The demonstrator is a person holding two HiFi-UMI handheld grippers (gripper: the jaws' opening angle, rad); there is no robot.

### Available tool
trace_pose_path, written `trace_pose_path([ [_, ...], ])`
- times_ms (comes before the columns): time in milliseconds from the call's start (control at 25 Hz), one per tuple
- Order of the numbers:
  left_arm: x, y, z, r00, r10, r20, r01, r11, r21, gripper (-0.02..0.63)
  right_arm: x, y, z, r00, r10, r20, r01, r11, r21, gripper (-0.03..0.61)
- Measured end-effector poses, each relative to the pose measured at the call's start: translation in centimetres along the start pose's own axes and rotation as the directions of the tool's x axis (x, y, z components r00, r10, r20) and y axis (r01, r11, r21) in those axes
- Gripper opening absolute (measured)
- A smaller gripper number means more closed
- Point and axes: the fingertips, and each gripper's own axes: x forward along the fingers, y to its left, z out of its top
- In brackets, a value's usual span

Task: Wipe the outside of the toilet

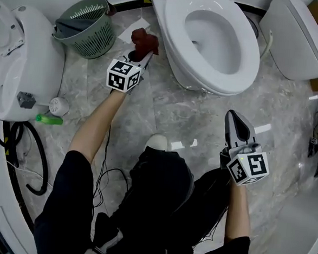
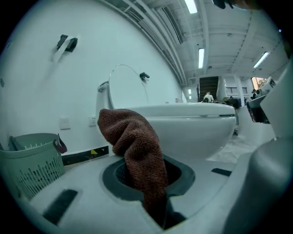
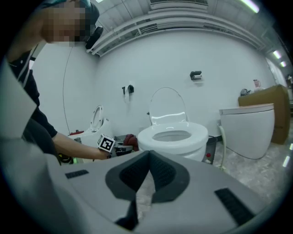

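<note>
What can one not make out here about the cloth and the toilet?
- Contact: head view, the cloth in the left gripper lies beside the toilet; touching or apart is unclear.
- Bowl's outside away from the cloth: head view, the seat hides it.
- Left gripper view: the cloth covers part of the toilet.
- Neighbouring toilet: head view, cut by the top edge.

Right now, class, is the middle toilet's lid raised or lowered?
Raised. The lid stands upright behind the seat, and the head view looks straight into the open bowl.
</note>
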Motion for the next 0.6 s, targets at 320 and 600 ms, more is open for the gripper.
trace_pose_path([
  [320,4.8,0.2,-1.0,0.997,-0.014,-0.071,0.016,1.000,0.023,0.074,-1.2,-2.0,-1.8,0.997,-0.064,-0.033,0.065,0.998,0.027,0.002],
  [600,4.3,-3.7,-2.1,0.993,-0.066,-0.097,0.075,0.993,0.090,0.074,-2.0,-2.4,-2.2,0.997,-0.069,-0.029,0.070,0.997,0.036,0.002],
])
